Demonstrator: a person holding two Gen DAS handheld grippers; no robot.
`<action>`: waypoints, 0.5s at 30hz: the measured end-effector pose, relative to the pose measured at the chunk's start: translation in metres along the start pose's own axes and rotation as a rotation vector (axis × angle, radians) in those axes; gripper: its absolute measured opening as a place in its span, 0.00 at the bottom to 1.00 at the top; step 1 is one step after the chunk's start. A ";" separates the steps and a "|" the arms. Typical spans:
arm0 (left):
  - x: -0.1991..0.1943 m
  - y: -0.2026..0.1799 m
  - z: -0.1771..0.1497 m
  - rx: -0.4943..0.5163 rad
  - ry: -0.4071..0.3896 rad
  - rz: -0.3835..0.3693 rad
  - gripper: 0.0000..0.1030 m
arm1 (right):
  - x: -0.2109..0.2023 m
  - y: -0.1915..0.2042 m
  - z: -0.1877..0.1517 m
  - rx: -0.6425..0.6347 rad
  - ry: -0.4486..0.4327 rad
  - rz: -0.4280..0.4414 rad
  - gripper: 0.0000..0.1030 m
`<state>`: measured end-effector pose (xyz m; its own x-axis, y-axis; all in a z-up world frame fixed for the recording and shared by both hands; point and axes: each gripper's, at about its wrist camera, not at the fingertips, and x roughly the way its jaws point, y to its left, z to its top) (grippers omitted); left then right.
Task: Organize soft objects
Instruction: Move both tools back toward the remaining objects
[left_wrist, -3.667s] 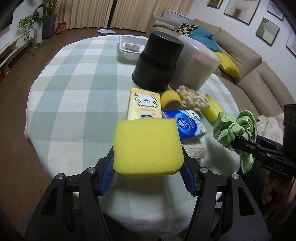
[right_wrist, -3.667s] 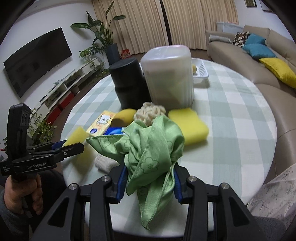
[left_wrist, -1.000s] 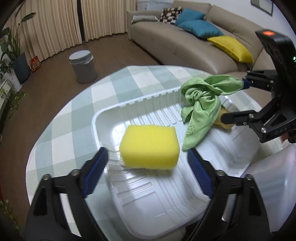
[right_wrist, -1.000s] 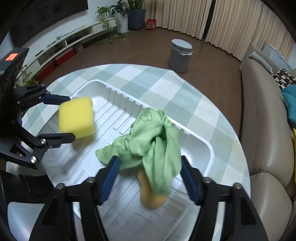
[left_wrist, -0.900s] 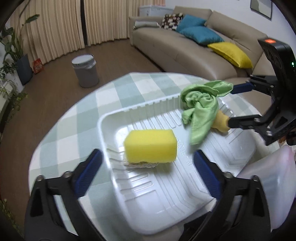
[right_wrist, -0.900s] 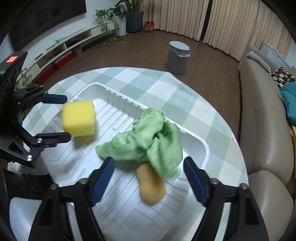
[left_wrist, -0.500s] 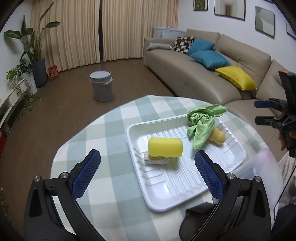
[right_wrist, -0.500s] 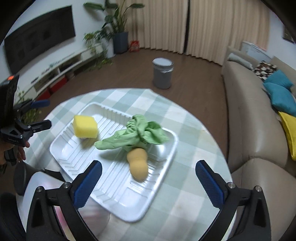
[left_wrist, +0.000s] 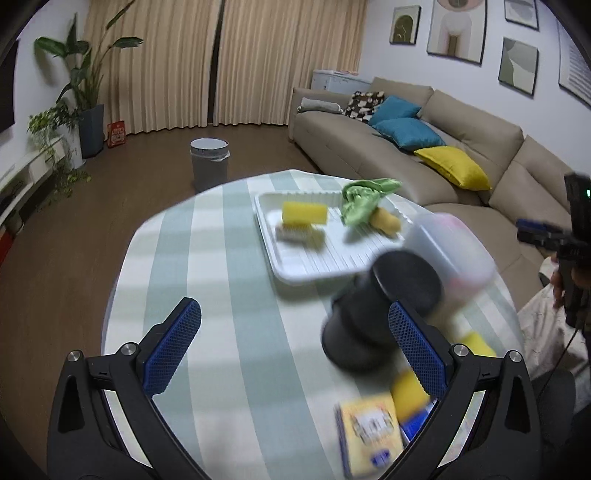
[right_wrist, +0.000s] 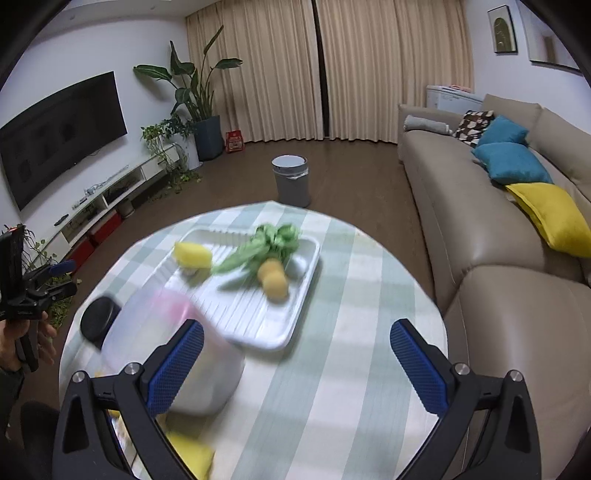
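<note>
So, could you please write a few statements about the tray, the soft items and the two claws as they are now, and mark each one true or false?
1. The yellow sponge lies in the white tray. True.
2. The green cloth is clamped in the right claw. False: that claw is open and holds nothing; the cloth lies in the tray.
3. The left claw is open with nothing between its pads. True.
4. The tray sits on the sofa. False: it rests on the checked tablecloth of the round table.
5. The black canister stands inside the tray. False: it stands on the tablecloth beside the tray.
</note>
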<state>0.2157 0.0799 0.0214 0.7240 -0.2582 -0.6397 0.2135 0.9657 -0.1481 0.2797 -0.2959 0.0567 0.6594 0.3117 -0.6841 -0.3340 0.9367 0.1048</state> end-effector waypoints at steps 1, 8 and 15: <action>-0.006 -0.003 -0.009 -0.008 0.001 -0.002 1.00 | -0.007 0.006 -0.013 0.009 -0.003 0.006 1.00; -0.037 -0.045 -0.069 0.053 -0.007 0.036 1.00 | -0.026 0.052 -0.095 0.055 0.059 -0.002 1.00; -0.026 -0.064 -0.115 0.017 0.106 0.044 1.00 | -0.031 0.092 -0.155 0.131 0.064 -0.041 1.00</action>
<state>0.1079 0.0281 -0.0397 0.6594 -0.2097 -0.7219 0.1947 0.9752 -0.1055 0.1241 -0.2436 -0.0242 0.6250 0.2654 -0.7341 -0.2137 0.9627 0.1662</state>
